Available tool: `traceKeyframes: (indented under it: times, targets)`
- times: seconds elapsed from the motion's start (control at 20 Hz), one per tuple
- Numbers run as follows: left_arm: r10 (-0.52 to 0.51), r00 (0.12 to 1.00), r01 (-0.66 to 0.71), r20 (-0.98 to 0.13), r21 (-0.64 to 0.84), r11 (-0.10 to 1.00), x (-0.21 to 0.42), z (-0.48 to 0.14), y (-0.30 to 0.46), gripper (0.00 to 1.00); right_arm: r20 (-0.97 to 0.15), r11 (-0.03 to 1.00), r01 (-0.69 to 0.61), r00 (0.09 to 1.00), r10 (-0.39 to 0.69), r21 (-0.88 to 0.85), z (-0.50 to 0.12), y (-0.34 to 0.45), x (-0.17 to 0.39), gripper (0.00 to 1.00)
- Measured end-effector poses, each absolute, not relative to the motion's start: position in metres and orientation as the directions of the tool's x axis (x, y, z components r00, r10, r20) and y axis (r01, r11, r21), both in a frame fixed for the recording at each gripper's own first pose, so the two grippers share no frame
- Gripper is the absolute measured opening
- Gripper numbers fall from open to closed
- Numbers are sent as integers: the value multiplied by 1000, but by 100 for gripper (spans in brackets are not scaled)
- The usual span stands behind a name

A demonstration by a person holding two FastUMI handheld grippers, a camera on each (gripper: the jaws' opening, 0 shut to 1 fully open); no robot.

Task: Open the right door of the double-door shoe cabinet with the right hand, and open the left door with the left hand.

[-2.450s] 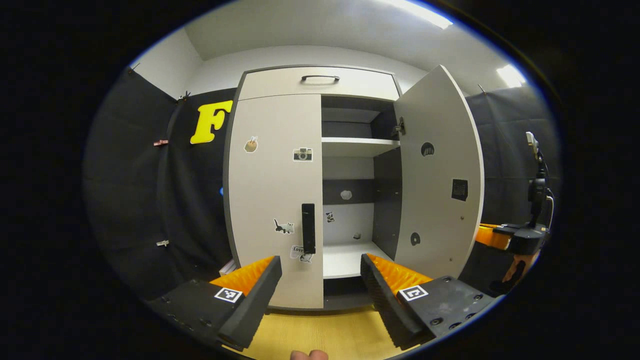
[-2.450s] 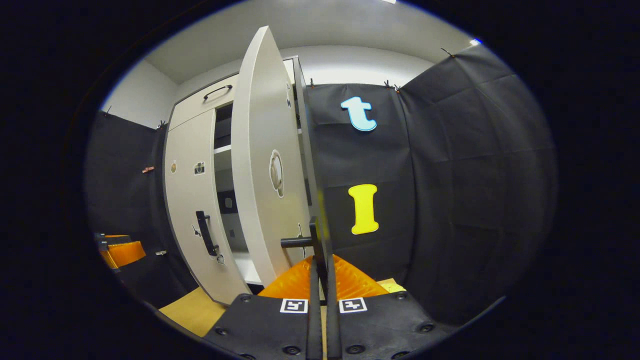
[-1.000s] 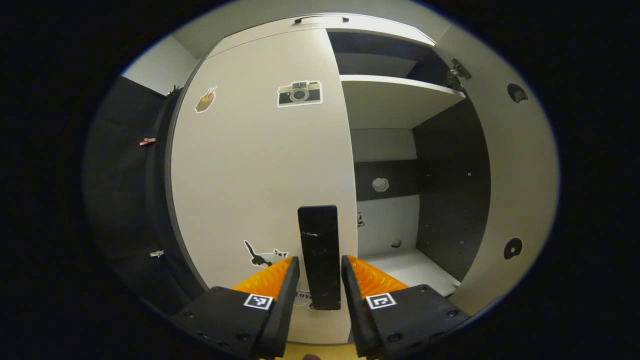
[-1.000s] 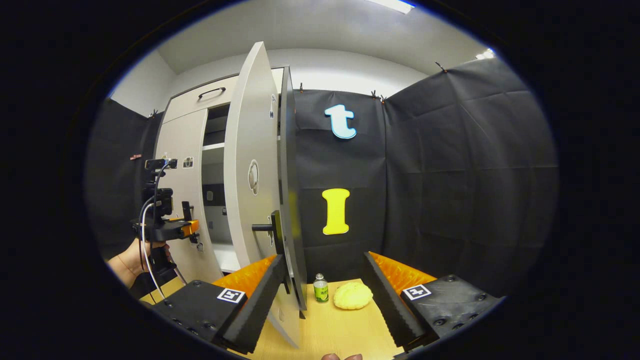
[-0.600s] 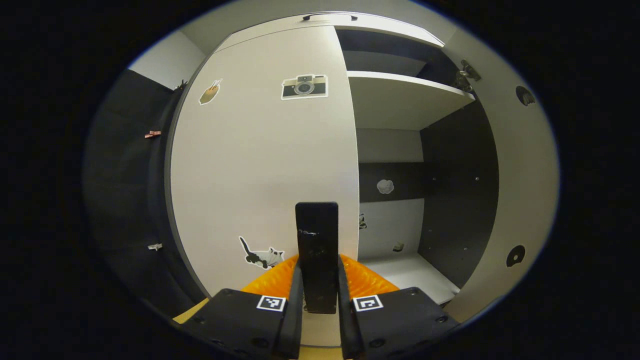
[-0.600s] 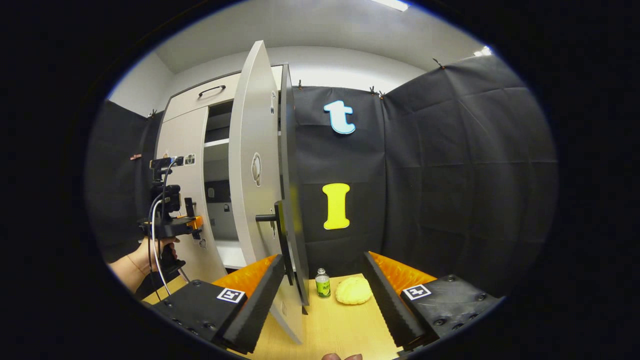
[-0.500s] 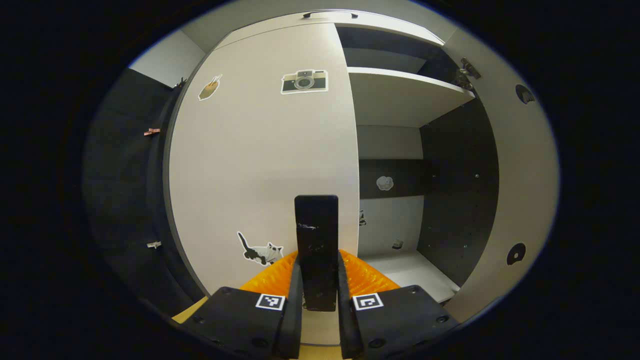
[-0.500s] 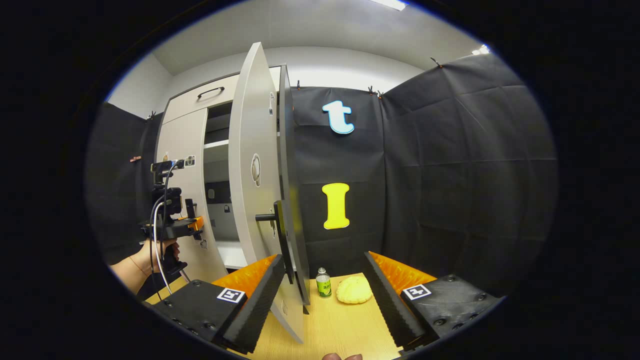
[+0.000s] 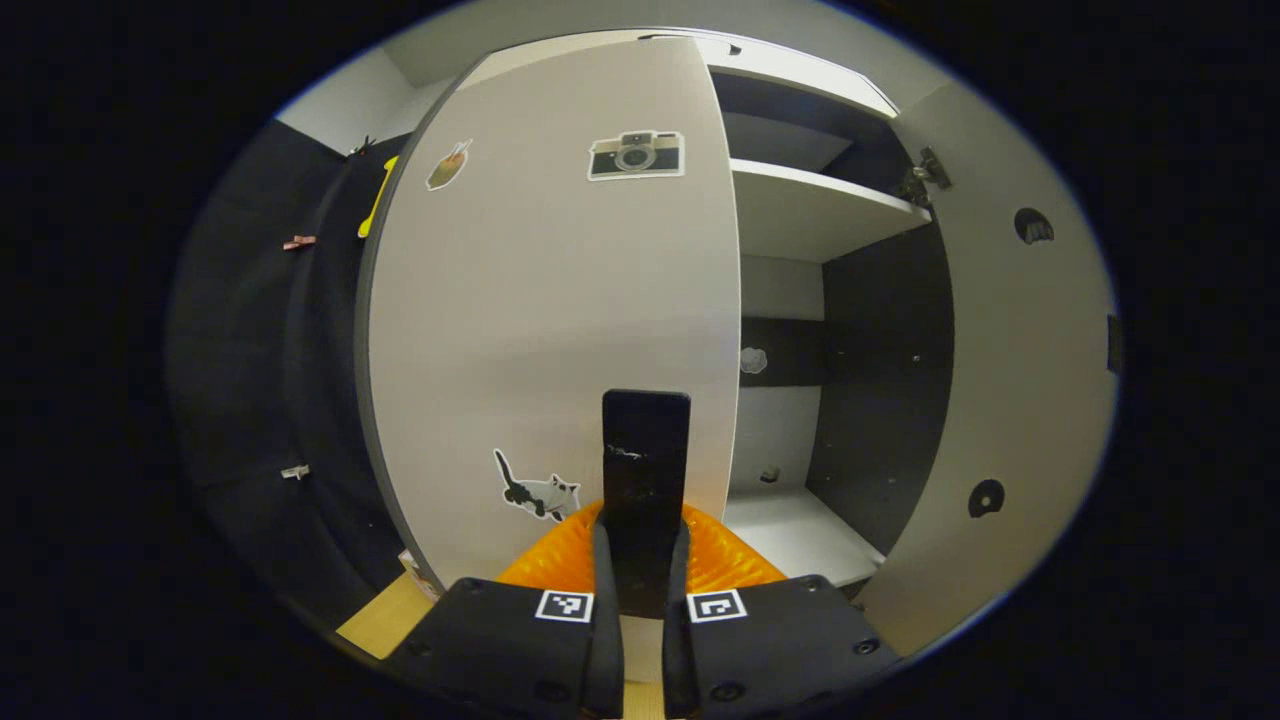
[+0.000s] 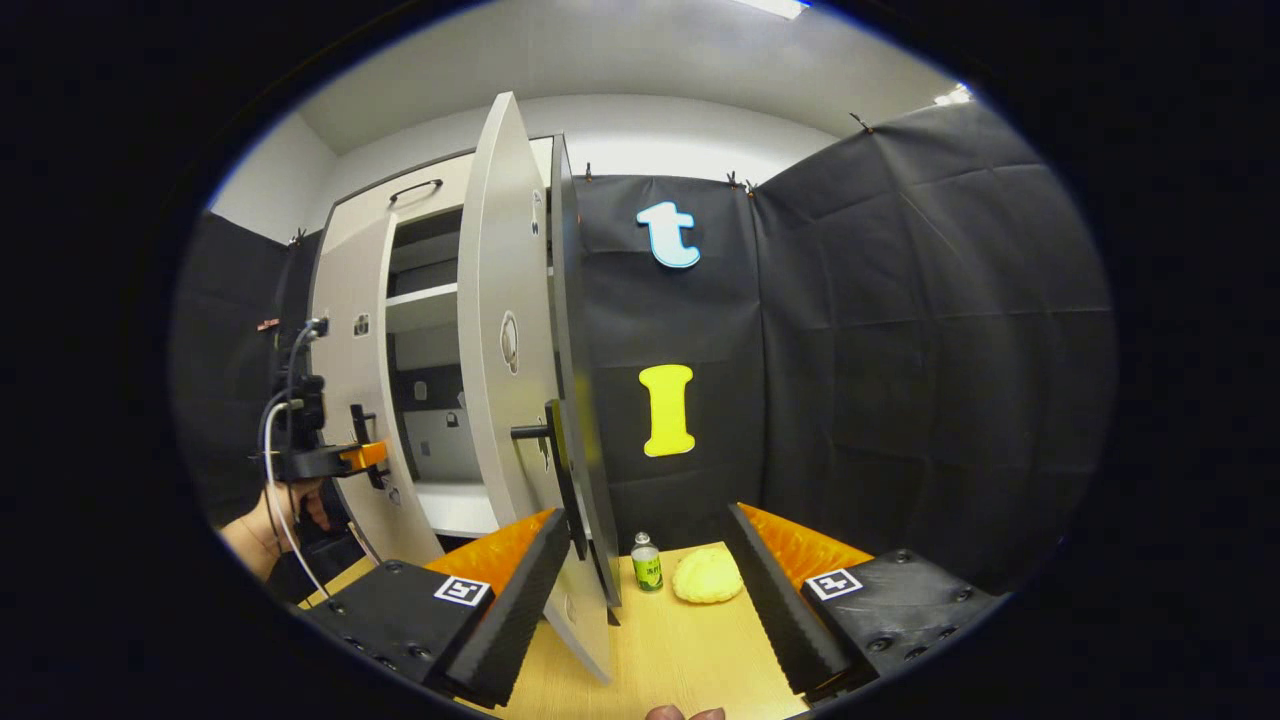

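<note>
The left claw (image 9: 640, 560) clamps the left door (image 9: 540, 320)'s stiff handle (image 9: 645, 470), a firm hold for this rigid hinged panel; the right claw (image 10: 640, 590) gapes empty beside the open right door (image 10: 510, 350)

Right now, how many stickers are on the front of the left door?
3 visible: a camera sticker near the top, a small sticker at upper left, and a cat sticker low beside the handle. The left tool may hide more.

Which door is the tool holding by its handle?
The left door, the one with the camera sticker. The left tool is clamped on its black handle. The right door stands wide open, untouched.
</note>
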State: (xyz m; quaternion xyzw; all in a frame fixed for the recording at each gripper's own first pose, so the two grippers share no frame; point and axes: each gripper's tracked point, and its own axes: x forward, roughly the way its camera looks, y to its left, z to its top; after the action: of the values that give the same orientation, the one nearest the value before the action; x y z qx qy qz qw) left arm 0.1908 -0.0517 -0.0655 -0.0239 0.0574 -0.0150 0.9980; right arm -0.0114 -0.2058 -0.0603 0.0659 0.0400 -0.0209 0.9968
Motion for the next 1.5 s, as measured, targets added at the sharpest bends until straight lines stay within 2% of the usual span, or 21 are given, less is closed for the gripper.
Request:
traceKeyframes:
  times: [1.1,1.5]
  targets:
    - [-105,987,94,-122,-92,991,79,-65,46,17,-69,996,15,998,-9,88,-51,-160,4,98]
    - [-76,989,63,-130,-97,993,61,-62,91,17,-73,996,16,997,-10,89,-50,-151,9,98]
